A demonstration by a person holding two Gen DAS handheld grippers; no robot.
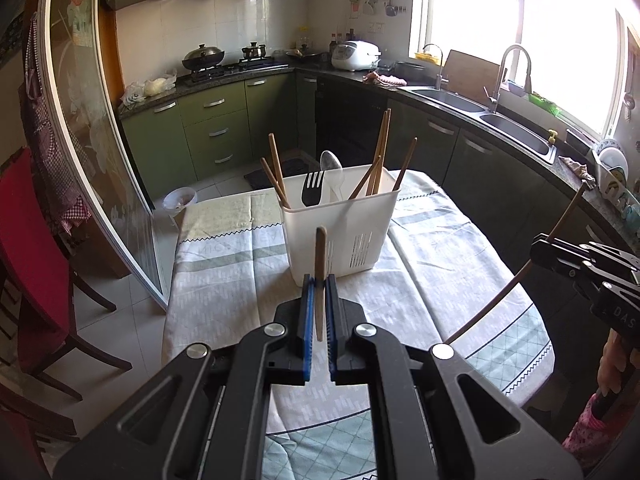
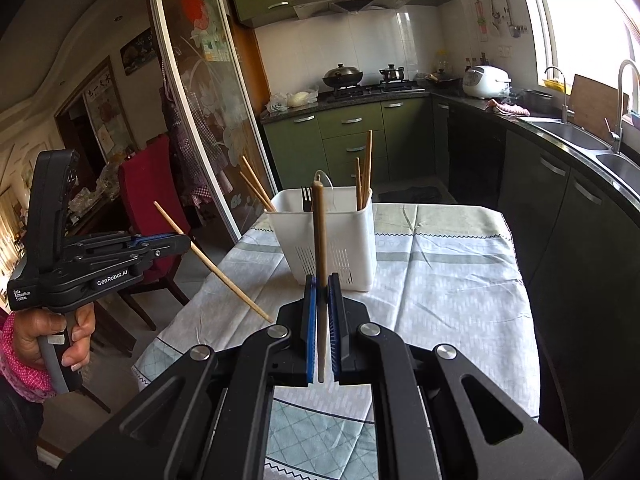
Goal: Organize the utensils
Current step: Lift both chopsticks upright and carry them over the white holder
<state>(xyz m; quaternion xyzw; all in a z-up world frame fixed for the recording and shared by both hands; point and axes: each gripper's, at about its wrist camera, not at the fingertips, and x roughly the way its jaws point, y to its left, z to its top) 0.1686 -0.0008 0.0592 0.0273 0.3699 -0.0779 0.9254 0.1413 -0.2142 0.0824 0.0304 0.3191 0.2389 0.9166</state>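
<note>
Nearest the left wrist camera, the black left gripper with blue finger pads [image 1: 319,292] has its jaws clenched on a light wooden chopstick [image 1: 320,280], which stands almost upright between the pads. In the right wrist view the black right gripper with blue pads [image 2: 321,292] is likewise clamped on a darker brown wooden chopstick [image 2: 320,264], also near vertical.

Beyond both grippers, at twelve o'clock, a white rectangular plastic utensil caddy with slotted walls [image 1: 340,236] stands on the table draped in a pale green and white patterned cloth [image 1: 224,272]. Inside it, a black fork [image 1: 312,190] and a translucent white plastic spoon [image 1: 332,172] lean near the middle, with brown wooden chopsticks [image 1: 276,172] slanting out at the ten o'clock corner and more at the two o'clock side.

From the left wrist view, the right gripper shows at three o'clock, its chopstick running diagonally. A red-cushioned wooden chair [image 1: 28,264] stands at nine o'clock, beside the table.
</note>
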